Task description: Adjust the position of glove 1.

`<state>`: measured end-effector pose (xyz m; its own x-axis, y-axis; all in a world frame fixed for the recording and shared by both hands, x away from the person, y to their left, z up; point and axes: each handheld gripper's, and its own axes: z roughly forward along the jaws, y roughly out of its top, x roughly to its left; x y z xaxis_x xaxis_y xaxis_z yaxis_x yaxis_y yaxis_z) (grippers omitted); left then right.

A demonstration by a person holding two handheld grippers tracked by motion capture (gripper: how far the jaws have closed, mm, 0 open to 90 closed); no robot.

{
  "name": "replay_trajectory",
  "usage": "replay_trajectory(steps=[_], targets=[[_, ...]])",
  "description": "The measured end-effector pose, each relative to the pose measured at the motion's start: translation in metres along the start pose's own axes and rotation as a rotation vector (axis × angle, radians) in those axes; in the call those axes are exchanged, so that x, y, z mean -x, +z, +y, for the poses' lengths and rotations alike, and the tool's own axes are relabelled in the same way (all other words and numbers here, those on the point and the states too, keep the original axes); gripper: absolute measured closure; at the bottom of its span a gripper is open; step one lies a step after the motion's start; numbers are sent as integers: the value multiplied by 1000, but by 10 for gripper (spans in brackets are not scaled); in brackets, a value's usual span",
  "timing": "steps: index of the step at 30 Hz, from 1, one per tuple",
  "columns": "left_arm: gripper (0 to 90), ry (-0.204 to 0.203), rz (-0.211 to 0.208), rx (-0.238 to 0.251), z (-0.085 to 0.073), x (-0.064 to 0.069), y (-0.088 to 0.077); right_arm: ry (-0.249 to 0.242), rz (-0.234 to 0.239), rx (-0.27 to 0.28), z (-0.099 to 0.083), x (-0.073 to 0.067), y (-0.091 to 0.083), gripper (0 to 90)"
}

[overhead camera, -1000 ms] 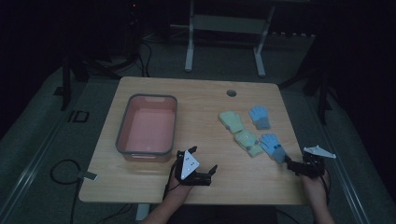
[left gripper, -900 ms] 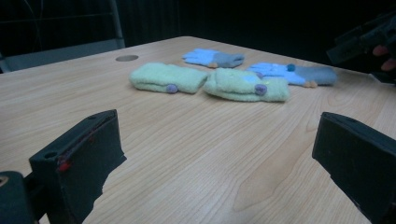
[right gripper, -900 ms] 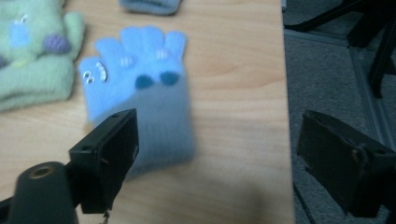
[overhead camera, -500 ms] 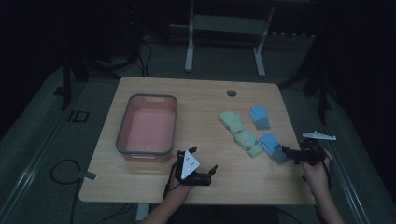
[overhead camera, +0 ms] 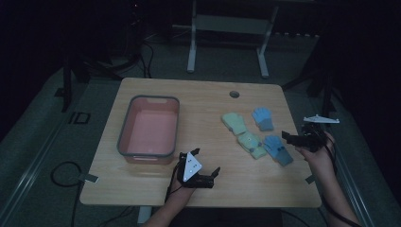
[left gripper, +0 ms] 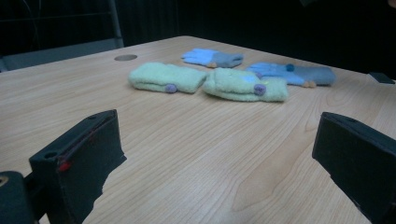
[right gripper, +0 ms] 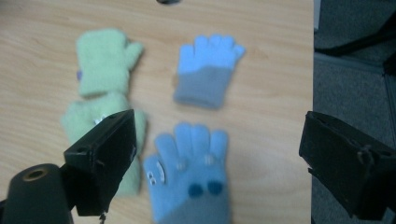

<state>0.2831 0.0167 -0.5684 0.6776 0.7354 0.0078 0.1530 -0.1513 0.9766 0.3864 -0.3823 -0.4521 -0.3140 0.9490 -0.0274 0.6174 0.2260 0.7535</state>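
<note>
Right gripper [overhead camera: 289,137], jaws wide, hovers over the nearer blue glove [right gripper: 189,179] by the desk's [overhead camera: 198,94] right edge. Left gripper [overhead camera: 204,165], also wide, rests at the front edge.

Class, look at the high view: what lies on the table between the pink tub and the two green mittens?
Nothing: between the pink tub and the green mittens, the high view shows only bare wooden table.

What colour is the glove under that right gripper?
Light blue with a grey cuff, clearest in the right gripper view.

No readable text, label, brand or number to be made out, on gloves, tub, table or grippers alike
</note>
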Motion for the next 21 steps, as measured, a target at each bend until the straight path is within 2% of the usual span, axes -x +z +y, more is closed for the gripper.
replay_trajectory(steps=[3,9,16,18,21], targets=[[18,1,-1,0,0,0,0,-24,1,7,11,-4,0,131],[18,0,-2,1,0,0,0,-44,44,14,31,-11,3,145],[18,4,1,-3,0,1,1,-99,71,4,51,-27,11,201],[18,12,2,-4,0,1,1,-119,76,31,55,-33,13,229],[18,15,3,-2,0,2,1,-143,124,48,61,-42,17,271]])
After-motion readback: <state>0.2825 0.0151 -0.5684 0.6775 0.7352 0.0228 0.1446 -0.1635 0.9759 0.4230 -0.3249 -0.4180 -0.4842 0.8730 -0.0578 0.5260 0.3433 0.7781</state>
